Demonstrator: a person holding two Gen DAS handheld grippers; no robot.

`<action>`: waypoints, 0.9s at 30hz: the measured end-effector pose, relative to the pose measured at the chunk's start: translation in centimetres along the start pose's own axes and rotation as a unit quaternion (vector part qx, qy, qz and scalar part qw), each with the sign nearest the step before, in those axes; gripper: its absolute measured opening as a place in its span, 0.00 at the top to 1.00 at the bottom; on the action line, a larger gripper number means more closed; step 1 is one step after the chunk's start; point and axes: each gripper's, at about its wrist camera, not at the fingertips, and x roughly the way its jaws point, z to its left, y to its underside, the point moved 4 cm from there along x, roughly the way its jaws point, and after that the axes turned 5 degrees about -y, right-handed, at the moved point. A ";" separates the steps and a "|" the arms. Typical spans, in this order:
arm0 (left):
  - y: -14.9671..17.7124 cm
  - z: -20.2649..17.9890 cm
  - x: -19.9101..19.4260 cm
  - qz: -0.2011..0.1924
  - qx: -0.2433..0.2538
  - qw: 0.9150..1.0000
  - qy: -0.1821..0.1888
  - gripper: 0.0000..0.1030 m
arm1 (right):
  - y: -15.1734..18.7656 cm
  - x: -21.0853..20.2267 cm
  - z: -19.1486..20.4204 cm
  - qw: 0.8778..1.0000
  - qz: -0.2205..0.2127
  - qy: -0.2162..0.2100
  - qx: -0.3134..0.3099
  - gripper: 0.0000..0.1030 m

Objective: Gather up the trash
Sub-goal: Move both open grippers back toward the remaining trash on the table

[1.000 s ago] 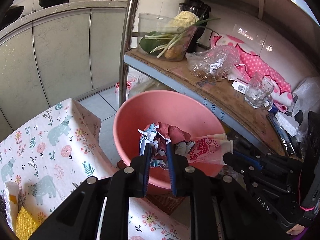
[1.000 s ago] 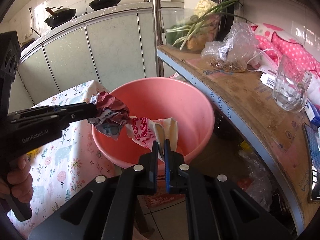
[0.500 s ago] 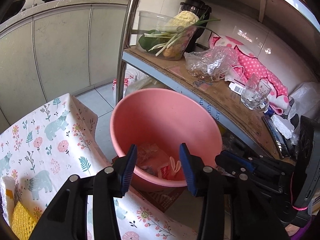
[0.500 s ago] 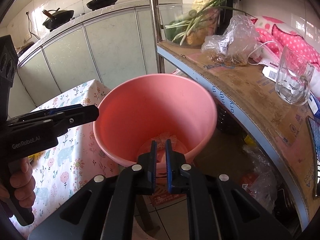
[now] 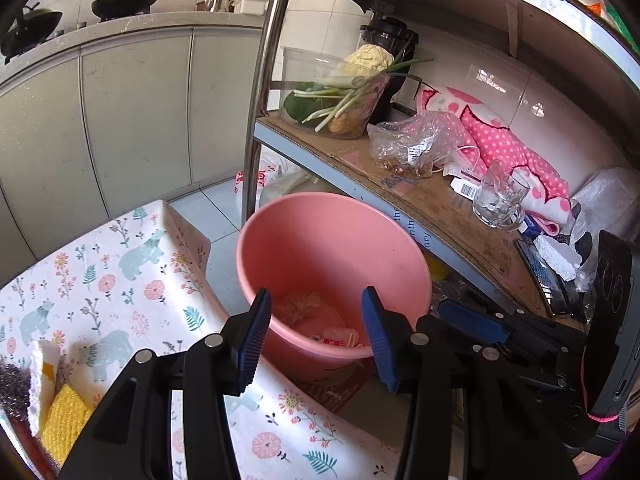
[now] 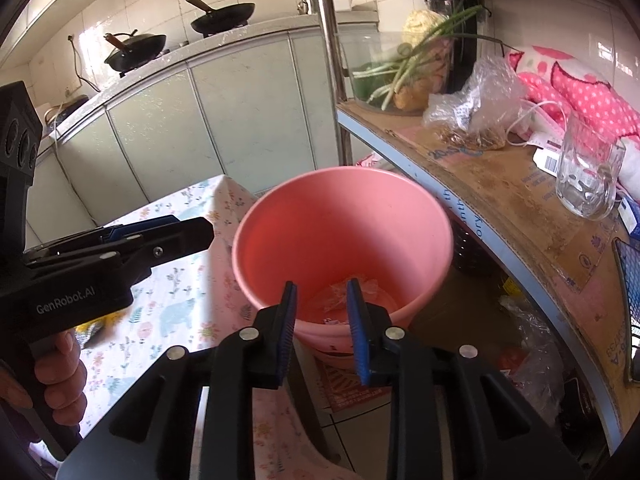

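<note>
Both grippers' near rim hides much trash [image 5: 316,316] inside bucket [image 5: 320,232].

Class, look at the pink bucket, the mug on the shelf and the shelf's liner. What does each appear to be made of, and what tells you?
Pink bucket: probably plastic, smooth with a soft sheen, evenly coloured.
Mug: clear glass, see-through with bright highlights.
Shelf liner: flattened cardboard, matte brown, stained, with printed lettering along its edge.
</note>
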 end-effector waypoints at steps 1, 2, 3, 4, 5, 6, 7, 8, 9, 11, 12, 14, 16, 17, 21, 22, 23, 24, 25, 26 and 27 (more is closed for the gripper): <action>0.0 0.1 -0.3 -0.002 0.000 1.000 -0.003 0.55 | 0.0 -0.2 0.3 1.000 -0.002 -0.004 -0.001 0.68; 0.1 0.2 -0.9 -0.006 0.000 1.000 -0.010 0.55 | 0.0 -0.4 0.7 1.000 -0.002 -0.008 -0.004 0.67; 0.2 0.4 -1.3 -0.009 -0.002 1.000 -0.014 0.54 | 0.0 -0.5 1.0 1.000 -0.002 -0.010 -0.006 0.67; 0.3 0.5 -1.8 -0.013 -0.003 1.000 -0.018 0.54 | 0.1 -0.7 1.4 1.000 -0.002 -0.013 -0.009 0.66; 0.3 0.7 -2.4 -0.018 -0.004 1.000 -0.022 0.53 | 0.1 -0.9 1.7 1.000 -0.002 -0.016 -0.010 0.66; 0.4 0.9 -2.8 -0.021 -0.005 0.999 -0.025 0.53 | 0.1 -1.0 2.1 1.000 -0.002 -0.019 -0.012 0.66; 0.4 1.0 -3.4 -0.025 -0.005 0.999 -0.030 0.52 | 0.2 -1.2 2.5 1.000 -0.003 -0.022 -0.015 0.65; 0.5 1.2 -4.0 -0.030 -0.005 0.999 -0.034 0.51 | 0.2 -1.4 2.9 0.999 -0.004 -0.027 -0.019 0.65; 0.6 1.3 -4.5 -0.033 -0.005 0.999 -0.037 0.51 | 0.2 -1.5 3.2 0.999 -0.004 -0.030 -0.021 0.64; 0.8 1.8 -5.6 -0.038 -0.006 0.998 -0.043 0.50 | 0.3 -1.7 4.1 0.999 -0.003 -0.038 -0.027 0.64; 0.9 1.9 -6.0 -0.040 -0.007 0.998 -0.046 0.50 | 0.4 -1.7 4.5 0.999 -0.003 -0.041 -0.030 0.64; 1.1 2.3 -6.9 -0.042 -0.007 0.998 -0.053 0.50 | 0.5 -1.8 5.3 0.998 -0.002 -0.048 -0.033 0.64; 1.4 2.9 -7.8 -0.046 -0.012 0.997 -0.058 0.50 | 0.6 -2.0 6.0 0.998 -0.002 -0.054 -0.034 0.64; 1.6 3.2 -8.2 -0.048 -0.014 0.997 -0.059 0.50 | 0.7 -2.0 6.5 0.998 -0.002 -0.057 -0.035 0.64; 2.3 4.5 -10.0 -0.054 -0.025 0.996 -0.068 0.50 | 0.8 -2.2 7.9 0.997 -0.006 -0.067 -0.039 0.64; 2.3 4.8 -10.3 -0.056 -0.027 0.996 -0.071 0.50 | 0.9 -2.2 8.3 0.997 -0.006 -0.070 -0.041 0.64; 2.5 5.1 -10.7 -0.058 -0.028 0.995 -0.073 0.50 | 0.9 -2.2 8.6 0.997 -0.006 -0.072 -0.042 0.64; 2.6 5.4 -11.1 -0.059 -0.029 0.995 -0.076 0.50 | 0.9 -2.2 9.0 0.996 -0.006 -0.074 -0.043 0.64; 2.8 5.7 -11.4 -0.060 -0.031 0.995 -0.079 0.50 | 0.9 -2.2 9.3 0.996 -0.005 -0.077 -0.045 0.63; 2.9 6.0 -11.8 -0.062 -0.034 0.994 -0.080 0.50 | 0.9 -2.2 9.6 0.996 -0.004 -0.078 -0.048 0.63; 3.1 6.3 -12.2 -0.064 -0.037 0.994 -0.081 0.50 | 0.9 -2.2 9.9 0.996 -0.004 -0.079 -0.051 0.63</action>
